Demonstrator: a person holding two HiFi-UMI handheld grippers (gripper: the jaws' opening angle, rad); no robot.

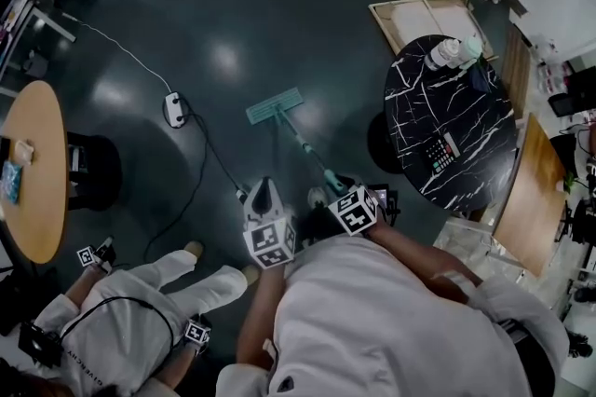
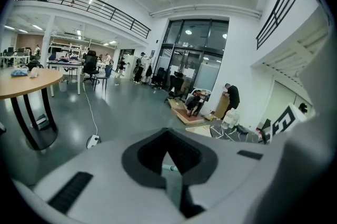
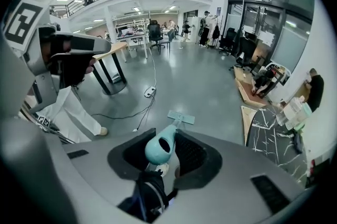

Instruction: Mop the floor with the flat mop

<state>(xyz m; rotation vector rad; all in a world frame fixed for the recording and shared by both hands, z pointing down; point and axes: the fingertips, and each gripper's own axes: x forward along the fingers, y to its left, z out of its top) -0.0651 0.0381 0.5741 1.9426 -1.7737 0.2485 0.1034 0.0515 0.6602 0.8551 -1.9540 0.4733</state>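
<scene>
The flat mop has a teal head point(image 1: 275, 107) lying flat on the dark floor, and its pole slopes back to a teal grip point(image 1: 331, 181). My right gripper point(image 1: 343, 201) is shut on that grip. In the right gripper view the grip's rounded end point(image 3: 160, 147) sits between the jaws, with the mop head point(image 3: 181, 116) beyond it. My left gripper point(image 1: 264, 192) hangs just left of the pole, apart from it, its fingers drawn to a point. In the left gripper view its jaws stand together point(image 2: 169, 165), holding nothing, and point level across the room.
A black marble round table point(image 1: 447, 120) with a bottle point(image 1: 445, 53) stands close on the right. A wooden round table point(image 1: 37, 171) is at the left. A power strip point(image 1: 174, 109) and its cable lie beside the mop head. A person in white point(image 1: 140, 311) stands at lower left.
</scene>
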